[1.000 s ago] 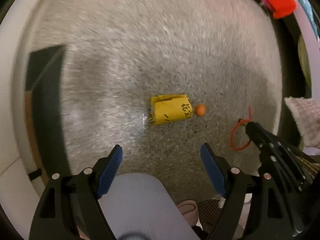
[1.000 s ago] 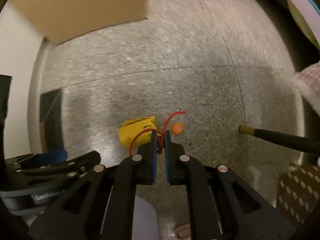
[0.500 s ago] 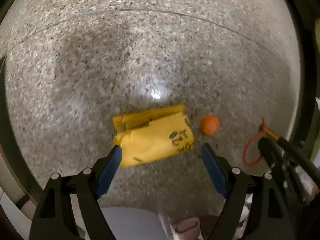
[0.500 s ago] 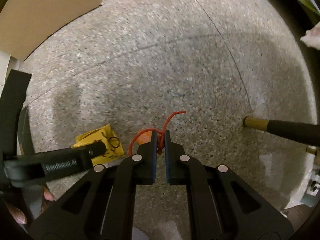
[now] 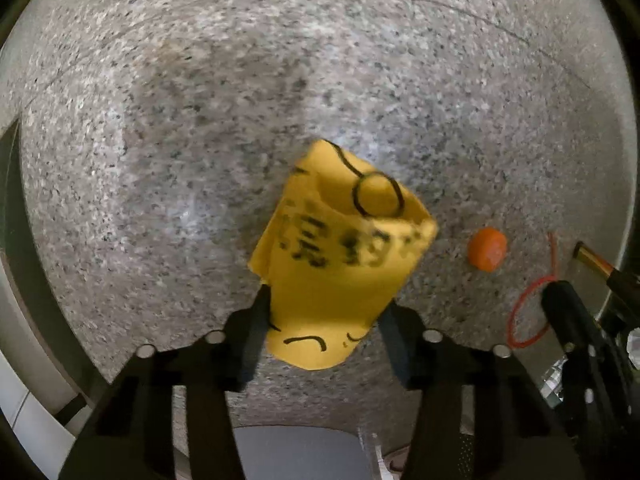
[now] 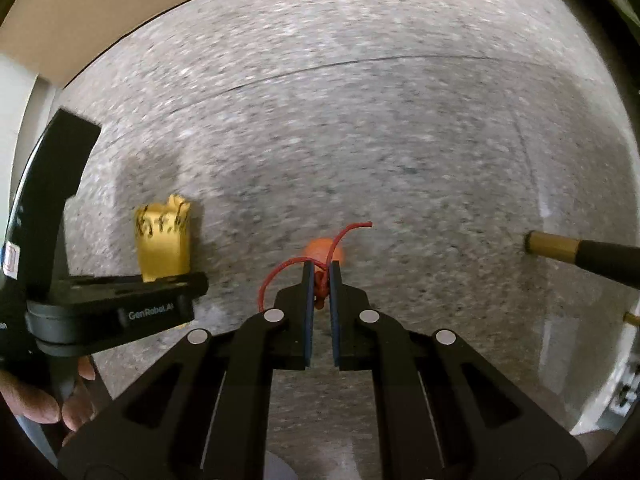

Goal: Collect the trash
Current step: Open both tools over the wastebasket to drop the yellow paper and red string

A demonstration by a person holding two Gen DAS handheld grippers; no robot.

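Left wrist view showed the floor [image 5: 200, 100] filling almost everything, grey and speckled, with one thin seam curving near its far edge. A brown box [image 6: 100, 4] sat at the floor's far left corner in the right wrist view, and a dark pole with a gold tip [image 6: 560, 246] poked in from the right edge.

The left gripper [image 5: 322, 316] pointed steeply down. Its jaws had just been closing, and the yellow paper [image 5: 340, 260] was between them. The pads pressed the paper's lower end from both sides, about half open. The paper stuck up and away from the fingers, long way running along them, with black writing on it. It looked bent by the squeeze.

The right gripper [image 6: 321, 280] pointed straight down and was closed tight on a knot of red string [image 6: 320, 288]. One loop hung out to the left and one end curled up.

The small orange ball [image 5: 487, 249] lay on the floor, just right of the paper and right under the right gripper's tips. So the right hand was nearer to it, but that hand was full. I think the ball comes next, once a gripper is free.
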